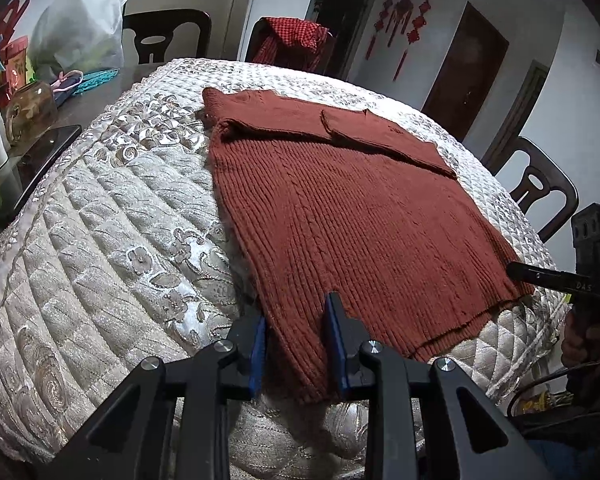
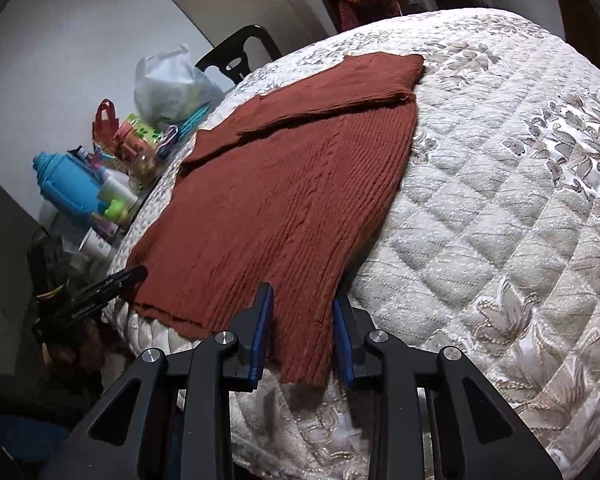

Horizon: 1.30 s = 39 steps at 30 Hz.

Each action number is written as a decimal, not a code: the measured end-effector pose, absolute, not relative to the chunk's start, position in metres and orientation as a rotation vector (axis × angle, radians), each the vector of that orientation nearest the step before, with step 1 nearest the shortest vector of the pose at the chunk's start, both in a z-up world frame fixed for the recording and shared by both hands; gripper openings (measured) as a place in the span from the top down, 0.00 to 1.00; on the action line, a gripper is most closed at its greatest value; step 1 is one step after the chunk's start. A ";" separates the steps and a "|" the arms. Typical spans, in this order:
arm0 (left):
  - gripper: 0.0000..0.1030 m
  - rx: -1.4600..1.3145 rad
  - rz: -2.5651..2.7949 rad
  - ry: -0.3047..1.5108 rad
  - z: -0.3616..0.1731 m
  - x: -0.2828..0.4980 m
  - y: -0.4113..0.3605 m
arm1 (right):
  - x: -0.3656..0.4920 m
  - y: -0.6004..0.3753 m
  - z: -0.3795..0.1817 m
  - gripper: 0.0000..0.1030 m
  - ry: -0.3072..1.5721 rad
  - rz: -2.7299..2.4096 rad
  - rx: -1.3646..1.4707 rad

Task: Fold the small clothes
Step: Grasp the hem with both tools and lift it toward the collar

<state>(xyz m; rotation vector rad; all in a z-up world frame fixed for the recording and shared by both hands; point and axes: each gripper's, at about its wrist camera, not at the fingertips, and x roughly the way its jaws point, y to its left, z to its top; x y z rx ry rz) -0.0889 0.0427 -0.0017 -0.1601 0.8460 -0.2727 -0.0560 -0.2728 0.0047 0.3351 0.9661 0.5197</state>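
Note:
A rust-red knitted sweater [image 1: 340, 208] lies flat on a quilted cream cover [image 1: 100, 240], its sleeves folded across the far end. My left gripper [image 1: 296, 320] is open, its blue-padded jaws straddling the sweater's near left hem corner. In the right wrist view the sweater [image 2: 292, 184] lies the same way, and my right gripper [image 2: 304, 308] is open with its jaws around the near right hem corner. The right gripper also shows at the left wrist view's right edge [image 1: 540, 274]; the left one shows at the right wrist view's left edge [image 2: 116, 282].
Clutter stands beside the cover: a white plastic bag [image 1: 80, 28], a glass jar [image 1: 30, 108], a phone [image 1: 32, 168], a blue jug [image 2: 66, 184] and bottles. Dark chairs [image 1: 540, 192] ring the table; one holds a red checked cloth [image 1: 292, 40].

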 end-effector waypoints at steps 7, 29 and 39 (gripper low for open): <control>0.89 -0.143 -0.261 0.840 0.000 -0.091 0.039 | -0.057 -0.274 0.004 0.91 0.958 0.503 0.349; 0.92 -0.219 -0.315 0.621 0.076 -0.032 0.051 | -0.011 -0.282 0.066 0.91 0.729 0.583 0.444; 0.92 -0.300 -0.273 0.656 0.080 0.056 0.067 | 0.073 -0.294 0.080 0.91 0.718 0.554 0.532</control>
